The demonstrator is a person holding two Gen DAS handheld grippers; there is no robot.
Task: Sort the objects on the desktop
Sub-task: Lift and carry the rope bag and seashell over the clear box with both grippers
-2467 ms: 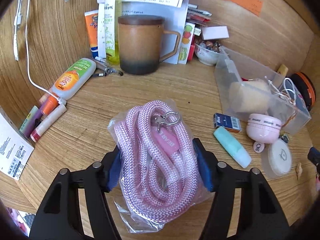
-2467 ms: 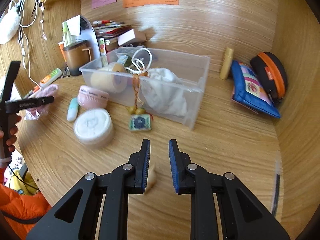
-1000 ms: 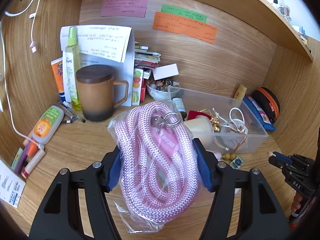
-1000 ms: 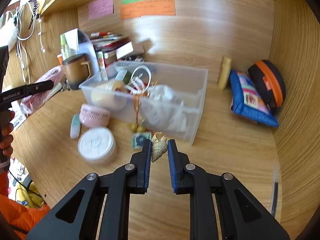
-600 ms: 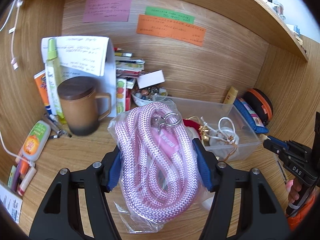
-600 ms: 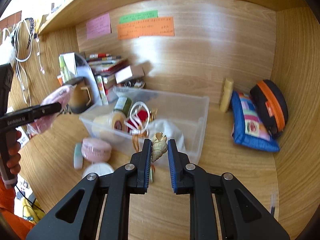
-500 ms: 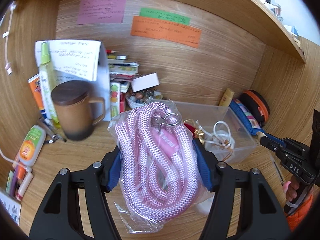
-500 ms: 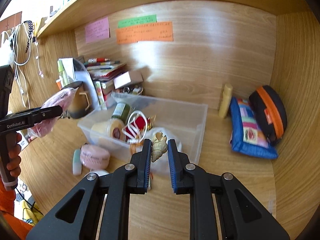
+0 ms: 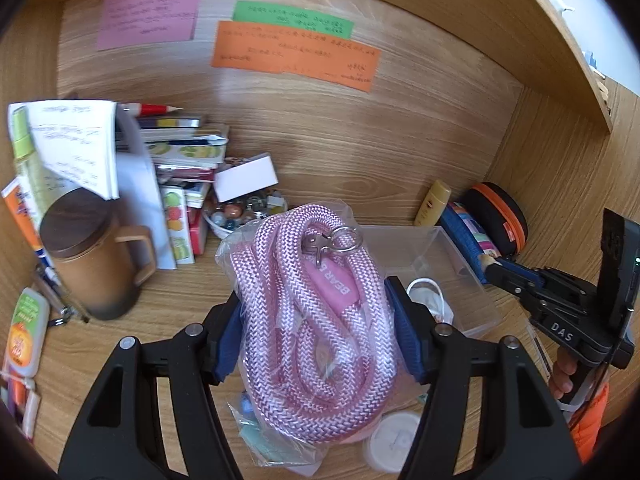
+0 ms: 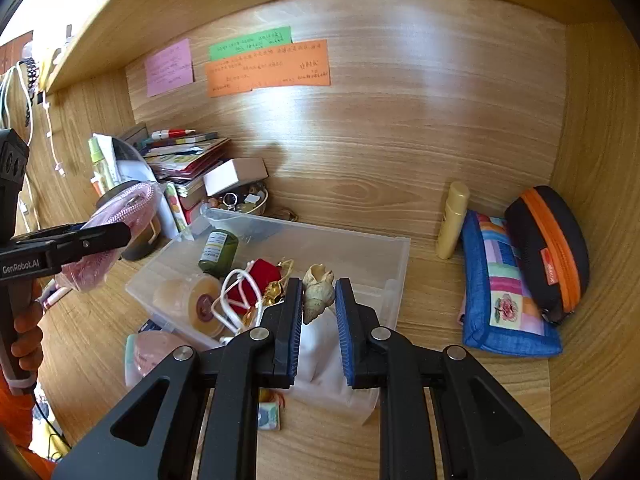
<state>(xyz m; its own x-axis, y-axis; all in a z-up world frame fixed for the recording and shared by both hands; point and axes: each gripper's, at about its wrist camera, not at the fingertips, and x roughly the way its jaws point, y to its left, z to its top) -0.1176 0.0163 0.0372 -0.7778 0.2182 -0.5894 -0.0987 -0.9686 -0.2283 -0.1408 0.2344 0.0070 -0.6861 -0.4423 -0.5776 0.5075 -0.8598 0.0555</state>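
Left gripper (image 9: 316, 320): I've got it half spread, pads clamped on the bagged pink rope (image 9: 316, 312), held up in the air over the near-left part of the desk (image 9: 224, 292).
Right gripper (image 10: 317, 312): squeezed nearly closed on a small shell (image 10: 318, 290), and I'm hanging it right over the bin (image 10: 384, 252).
Bin: clear plastic, sits mid-desk toward the back. Already in it: a tape roll (image 10: 200, 304), a green bottle (image 10: 218, 252), a red pouch (image 10: 262, 274), a white cord (image 10: 236, 284), something white and soft.
Done, as I read it: several small things binned; two more lifted and on their way.
Left to do: drop the shell, then the rope. By the near side of the bin, a pink case (image 10: 146, 354) and a small tile (image 10: 269, 416) wait; the white round tin (image 9: 394, 438) too.
Maybe left: mug (image 9: 86, 256), tubes at the left edge, pouches (image 10: 506, 292) in the right back corner. I can't tell if those count.
Writing: "BEAR" on the rope's pink tag (image 9: 336, 286); "GenRobot.AI" and "DAS" on the gripper bodies.
Notes on the back wall: pink, green, orange; handwriting too small to read.
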